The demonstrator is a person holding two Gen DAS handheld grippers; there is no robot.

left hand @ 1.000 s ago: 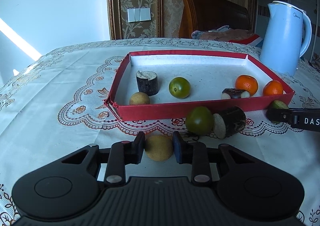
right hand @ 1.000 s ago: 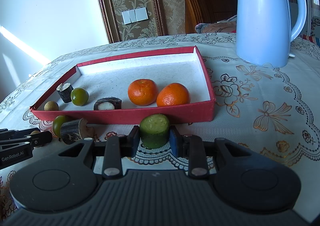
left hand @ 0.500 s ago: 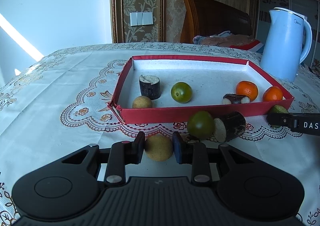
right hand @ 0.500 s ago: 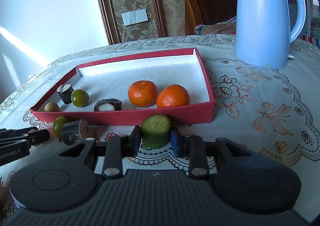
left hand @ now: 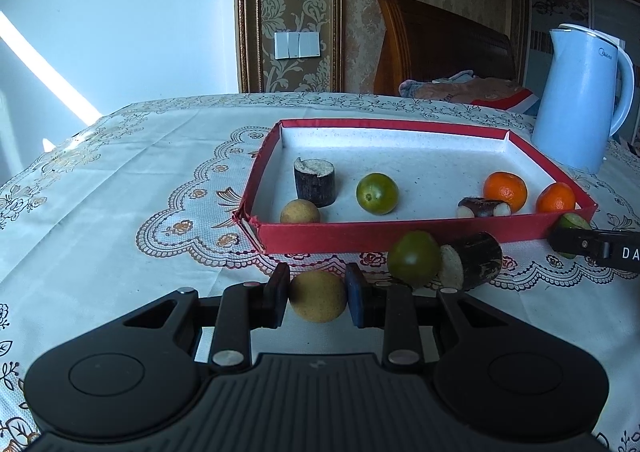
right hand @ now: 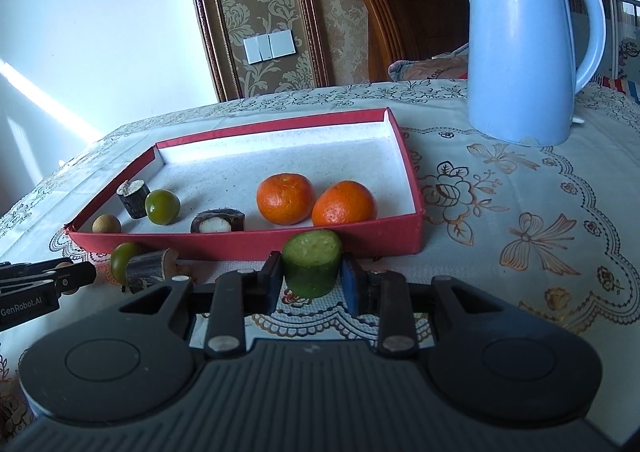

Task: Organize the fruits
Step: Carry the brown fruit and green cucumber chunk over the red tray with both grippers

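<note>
Both sets of tongs are clamped on fruit, just short of the red tray's near wall. Left gripper (left hand: 318, 296) pinches a tan round fruit (left hand: 318, 295) between its pads; right gripper (right hand: 312, 278) pinches a green cut chunk (right hand: 311, 264), flat pale face up. Tray (left hand: 400, 232) sits on a lace tablecloth (left hand: 120, 192). Inside it, per the left view: dark stub (left hand: 315, 182) upright, a small tan ball (left hand: 300, 211) in front of it, green citrus (left hand: 377, 193), a dark piece lying on its side with white flesh showing (left hand: 484, 207), and two oranges (left hand: 505, 190) at the right end. Loose on the cloth in front of the tray: another green citrus (left hand: 414, 259) touching a dark log (left hand: 474, 262) on its side. Left view only catches the right gripper's finger edge and a sliver of its green chunk at the far right; the right view shows that grip fully. Conversely, the right view shows just the left gripper's fingers (right hand: 60, 276) at its left edge, with a bit of the tan fruit between them. Right view gets the blue kettle (right hand: 524, 48) close and whole, standing on the cloth well right of the tray; left view has it far back right. Oranges touch each other in the right view; they look apart in the left.
</note>
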